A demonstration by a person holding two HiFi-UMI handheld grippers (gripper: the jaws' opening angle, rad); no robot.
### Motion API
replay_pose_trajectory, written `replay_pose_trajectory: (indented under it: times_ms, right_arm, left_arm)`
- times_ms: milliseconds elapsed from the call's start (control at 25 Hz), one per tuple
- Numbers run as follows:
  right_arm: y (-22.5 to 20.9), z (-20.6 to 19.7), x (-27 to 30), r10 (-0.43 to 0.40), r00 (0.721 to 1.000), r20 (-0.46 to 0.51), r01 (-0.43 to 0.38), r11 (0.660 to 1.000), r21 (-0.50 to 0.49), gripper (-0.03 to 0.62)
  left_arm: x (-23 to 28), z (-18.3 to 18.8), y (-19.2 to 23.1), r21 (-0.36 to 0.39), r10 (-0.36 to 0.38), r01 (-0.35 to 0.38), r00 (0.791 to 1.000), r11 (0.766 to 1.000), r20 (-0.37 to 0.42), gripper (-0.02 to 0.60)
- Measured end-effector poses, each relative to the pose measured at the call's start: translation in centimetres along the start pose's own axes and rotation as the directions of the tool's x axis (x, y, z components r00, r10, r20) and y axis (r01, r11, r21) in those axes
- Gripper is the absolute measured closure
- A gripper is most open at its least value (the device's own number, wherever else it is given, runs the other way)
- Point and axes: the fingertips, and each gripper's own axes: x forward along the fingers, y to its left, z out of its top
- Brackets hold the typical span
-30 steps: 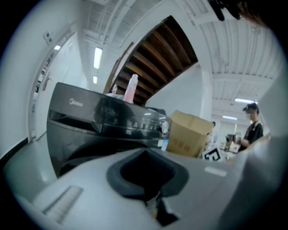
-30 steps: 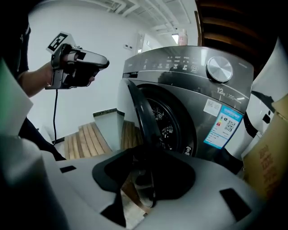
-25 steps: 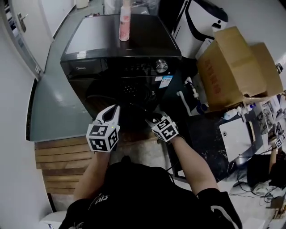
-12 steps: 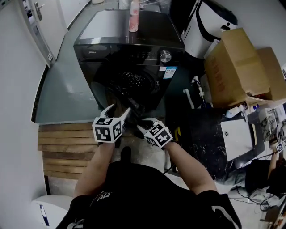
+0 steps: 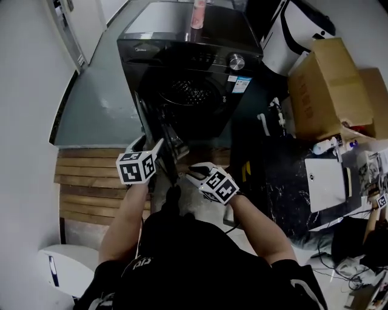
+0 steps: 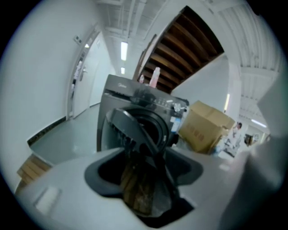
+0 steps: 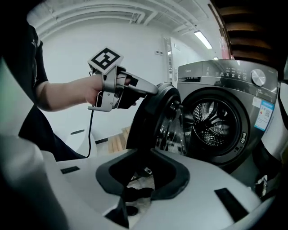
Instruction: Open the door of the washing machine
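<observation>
Black and glossy, the washing machine (image 5: 182, 36) stands at the top of the head view, with a pale grey floor (image 5: 97, 115) on its left and a large cardboard box (image 5: 324, 91) near its right side. Brown wooden planks (image 5: 91, 187) lie in front of that grey floor. The machine's round door (image 5: 167, 136) stands open, swung out to the left on its hinge and seen almost edge-on from above, so the perforated steel drum (image 5: 191, 94) shows in the opening. The left gripper (image 5: 147, 144) is at the door's outer rim with its claw released. In the left gripper view the jaws are apart, the dark rim runs down between them, and the planks show through the gap beside it. From the right gripper view its tips reach the upper part of the rim. The right gripper (image 5: 191, 174) hangs just below and to the right of the door, apart from it, its jaws drawn together on nothing. A pink bottle (image 5: 198, 12) stands on the machine's top near the back. A silver dial (image 5: 236, 61) sits on the control panel, with a small blue label (image 5: 243, 85) just under it.
</observation>
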Motion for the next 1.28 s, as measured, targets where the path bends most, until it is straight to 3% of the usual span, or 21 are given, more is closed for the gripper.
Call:
replay_pose_trajectory:
  times_ms: [360,520,920,1280]
  right_arm:
    - [0.3,0.7,-2.2,-0.041,0.997,0.064,0.041,0.999,-0.008,0.522]
    - [0.1,2.2,-2.4,-0.038,0.995,0.092,0.041,0.999,-0.031,0.523]
    - [-2.3,9.1,-0.2,-0.038,0.982,0.182,0.042,0.999,-0.016,0.533]
    - [-2.0,13.9,4.7,0.014,0.982,0.187,-0.008,0.999,-0.031,0.538]
  left_arm:
    - [-3.9,-2.5,4.0,0.0,0.115,-0.115,0.993,0.993,-0.013,0.382]
    - [-5.4,-2.6,6.1,-0.004,0.151,-0.151,0.988,0.989,-0.016,0.39]
    - [-8.0,-2.5,11.0,-0.017,0.118,-0.118,0.993,0.993,-0.015,0.39]
    - [-10.7,-1.5,16.9,0.037,0.191,-0.191,0.982,0.981,-0.003,0.403]
